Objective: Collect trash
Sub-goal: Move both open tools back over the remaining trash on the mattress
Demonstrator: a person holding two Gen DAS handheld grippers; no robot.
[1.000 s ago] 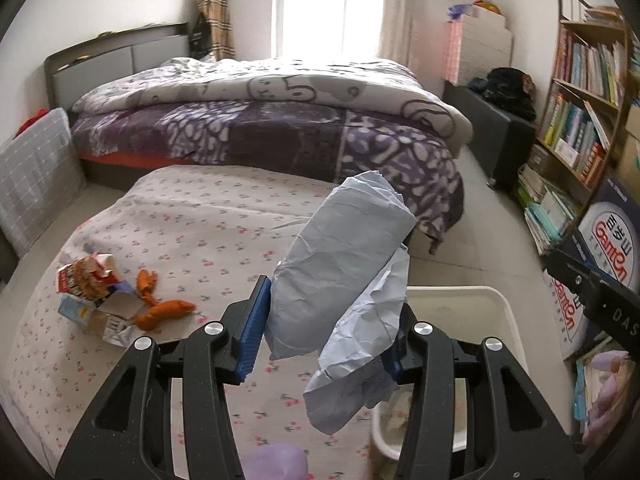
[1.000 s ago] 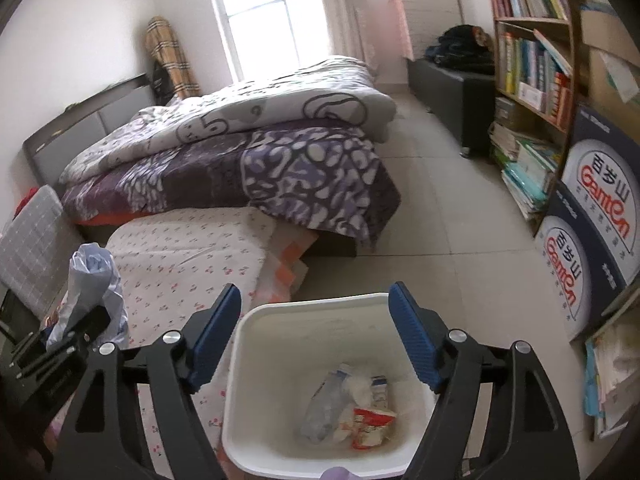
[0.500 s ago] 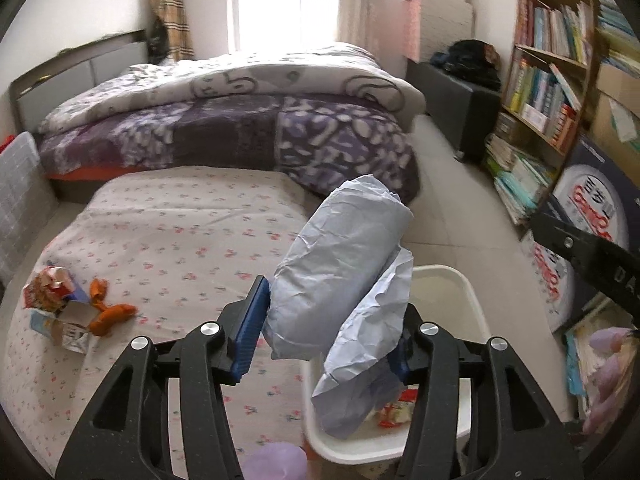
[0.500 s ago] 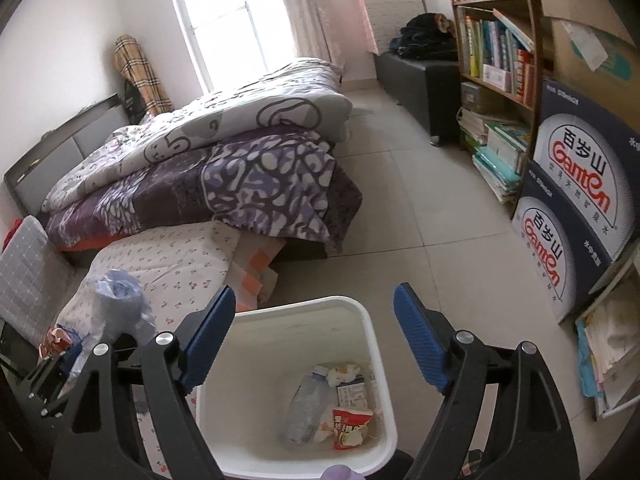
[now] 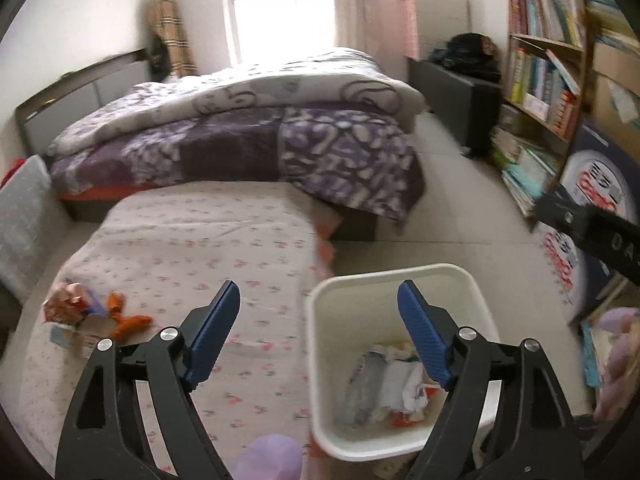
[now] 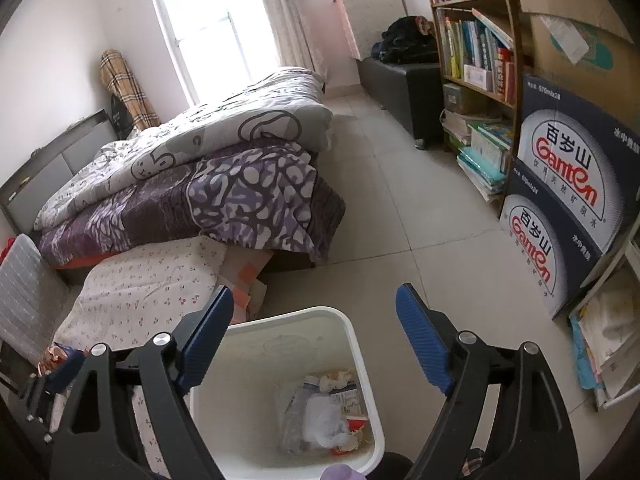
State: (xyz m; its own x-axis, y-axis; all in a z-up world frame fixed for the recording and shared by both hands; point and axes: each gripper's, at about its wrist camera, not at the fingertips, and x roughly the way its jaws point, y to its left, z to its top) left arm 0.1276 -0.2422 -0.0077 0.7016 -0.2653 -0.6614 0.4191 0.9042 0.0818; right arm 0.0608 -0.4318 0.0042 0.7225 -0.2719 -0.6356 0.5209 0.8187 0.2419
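A white trash bin (image 5: 320,360) stands on the floor beside a low floral mattress (image 5: 192,248). It holds crumpled pale blue paper (image 5: 372,380) and wrappers. My left gripper (image 5: 318,344) is open and empty, above the bin's left rim. My right gripper (image 6: 314,340) is open and empty, above the same bin (image 6: 360,344), where the trash (image 6: 324,416) lies at the bottom. A pile of loose trash (image 5: 76,312), cartons and orange peel, lies on the mattress at the left.
A bed with a purple quilt (image 5: 248,140) stands behind the mattress. A bookshelf (image 6: 476,40) and stacked water cartons (image 6: 560,200) line the right wall. Tiled floor (image 6: 400,220) lies between bed and shelf. A black bench (image 6: 404,80) stands at the back.
My left gripper swung right over the bin and opened. The pale blue paper it held now lies in the bin. The right gripper stayed open above the bin.
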